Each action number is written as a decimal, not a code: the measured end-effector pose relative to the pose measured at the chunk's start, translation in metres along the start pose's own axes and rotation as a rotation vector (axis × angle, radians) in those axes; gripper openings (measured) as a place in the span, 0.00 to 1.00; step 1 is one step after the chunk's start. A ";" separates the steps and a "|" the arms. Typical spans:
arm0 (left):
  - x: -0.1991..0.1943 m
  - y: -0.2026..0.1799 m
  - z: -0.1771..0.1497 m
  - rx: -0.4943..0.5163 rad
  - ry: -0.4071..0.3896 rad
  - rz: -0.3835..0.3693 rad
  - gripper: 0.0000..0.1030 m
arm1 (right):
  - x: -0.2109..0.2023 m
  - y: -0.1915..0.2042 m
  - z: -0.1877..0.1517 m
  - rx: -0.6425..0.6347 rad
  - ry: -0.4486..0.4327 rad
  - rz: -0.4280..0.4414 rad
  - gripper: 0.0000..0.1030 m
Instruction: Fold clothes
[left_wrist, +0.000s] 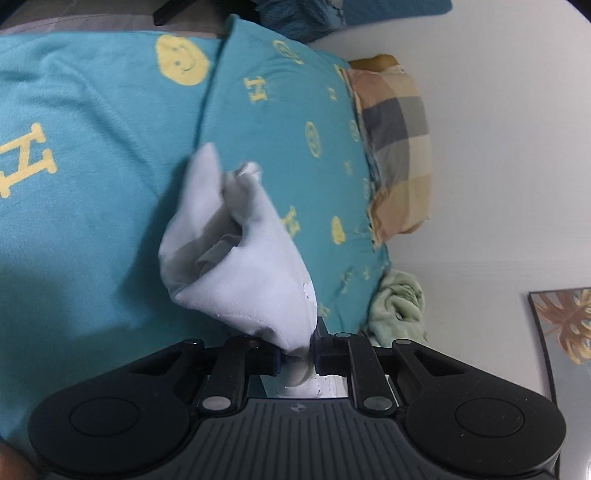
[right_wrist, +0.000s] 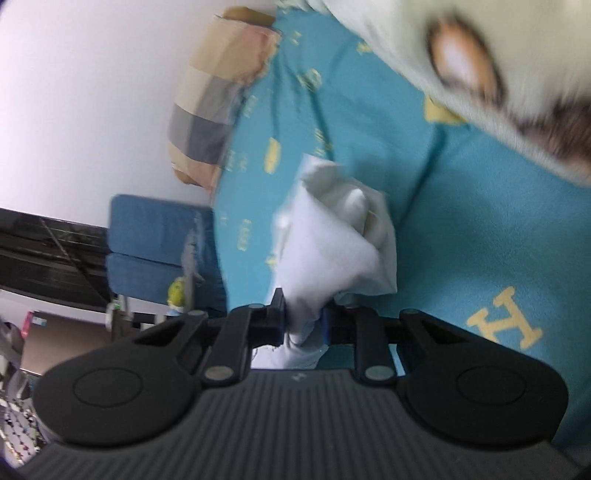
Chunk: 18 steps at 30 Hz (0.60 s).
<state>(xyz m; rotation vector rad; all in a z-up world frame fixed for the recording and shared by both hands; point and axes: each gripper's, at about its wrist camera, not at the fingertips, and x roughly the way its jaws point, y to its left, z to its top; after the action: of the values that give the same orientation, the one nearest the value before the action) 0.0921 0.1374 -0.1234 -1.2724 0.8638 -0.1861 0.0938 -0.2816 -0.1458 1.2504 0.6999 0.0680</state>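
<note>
Over the teal bed (left_wrist: 92, 206), left claw (left_wrist: 297, 354) and right claw (right_wrist: 303, 321) each pinch a bunched edge of the white garment (left_wrist: 236, 258), lifted clear. Risk: thin bites slip, or wrong corners twist the fold.

blurred pale cloth (right_wrist: 461, 74), edge-cropped
</note>
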 end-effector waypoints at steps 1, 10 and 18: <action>-0.003 -0.014 -0.003 0.012 0.005 -0.003 0.16 | -0.009 0.010 0.002 -0.001 -0.006 0.004 0.21; -0.005 -0.160 -0.049 0.119 0.080 -0.081 0.16 | -0.114 0.095 0.069 -0.008 -0.134 0.104 0.21; 0.083 -0.313 -0.128 0.217 0.212 -0.208 0.16 | -0.221 0.135 0.194 -0.008 -0.327 0.144 0.21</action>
<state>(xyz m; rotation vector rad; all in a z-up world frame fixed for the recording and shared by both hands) 0.1678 -0.1082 0.1111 -1.1499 0.8640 -0.5736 0.0628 -0.4908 0.0992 1.2659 0.3265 -0.0152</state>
